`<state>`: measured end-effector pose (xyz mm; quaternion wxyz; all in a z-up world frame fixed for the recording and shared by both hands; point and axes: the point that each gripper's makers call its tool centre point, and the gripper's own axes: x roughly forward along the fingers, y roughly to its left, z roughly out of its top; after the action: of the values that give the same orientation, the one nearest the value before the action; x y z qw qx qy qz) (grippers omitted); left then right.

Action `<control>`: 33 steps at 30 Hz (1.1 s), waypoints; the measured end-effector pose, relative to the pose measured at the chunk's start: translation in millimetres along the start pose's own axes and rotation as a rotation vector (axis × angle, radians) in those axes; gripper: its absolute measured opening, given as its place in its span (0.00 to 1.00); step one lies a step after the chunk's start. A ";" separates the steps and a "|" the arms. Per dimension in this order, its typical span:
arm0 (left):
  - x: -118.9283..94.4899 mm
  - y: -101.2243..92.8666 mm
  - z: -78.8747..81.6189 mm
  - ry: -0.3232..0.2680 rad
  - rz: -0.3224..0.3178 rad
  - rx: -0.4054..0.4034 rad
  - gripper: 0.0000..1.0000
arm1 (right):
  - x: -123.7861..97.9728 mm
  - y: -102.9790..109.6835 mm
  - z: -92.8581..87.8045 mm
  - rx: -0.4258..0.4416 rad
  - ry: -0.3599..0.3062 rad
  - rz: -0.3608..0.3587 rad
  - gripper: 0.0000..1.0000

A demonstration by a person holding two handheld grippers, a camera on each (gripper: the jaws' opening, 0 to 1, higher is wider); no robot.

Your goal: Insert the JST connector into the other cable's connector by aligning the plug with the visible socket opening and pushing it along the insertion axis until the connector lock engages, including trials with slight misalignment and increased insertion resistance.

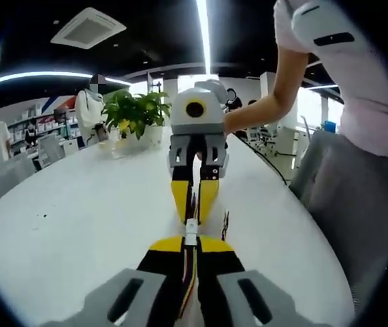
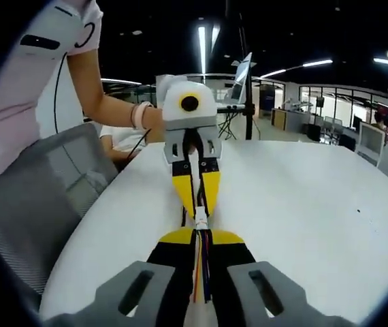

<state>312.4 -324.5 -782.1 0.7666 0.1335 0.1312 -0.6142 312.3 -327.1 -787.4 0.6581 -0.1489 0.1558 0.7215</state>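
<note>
Above the glossy white round surface (image 1: 78, 225), near its edge, both yellow-tipped grippers — left gripper (image 1: 190, 248) and right gripper (image 2: 201, 238) — meet tip to tip, fingers clamped on the thin multicoloured wires of the small white plastic JST connector (image 1: 191, 231) between them.

Your table (image 1: 65, 225) looks smooth and faintly glossy, a white laminate catching the ceiling light. Your left gripper (image 1: 191, 246) and right gripper (image 2: 201, 238) look like matt plastic: yellow tips, black pads, grey bodies. The white connector (image 1: 191, 230) looks like plastic too. The chair (image 2: 37, 204) beside you is grey mesh cloth.
</note>
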 end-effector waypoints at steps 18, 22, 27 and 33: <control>18.8 21.2 -34.9 0.042 0.016 -0.052 0.00 | 16.2 -23.8 -37.6 0.029 0.056 -0.036 0.04; 24.1 20.6 -39.5 0.055 0.008 -0.049 0.00 | 18.7 -23.2 -44.8 0.031 0.063 -0.034 0.04; 30.0 20.0 -44.0 0.053 0.012 -0.056 0.00 | 18.0 -23.1 -50.4 0.066 0.048 -0.040 0.04; 31.8 19.1 -48.7 0.065 0.011 -0.052 0.00 | 19.0 -21.3 -54.7 0.098 0.052 -0.049 0.05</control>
<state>336.0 -331.6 -838.1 0.7685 0.1341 0.1712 -0.6017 332.3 -331.2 -845.7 0.6778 -0.1393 0.2042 0.6925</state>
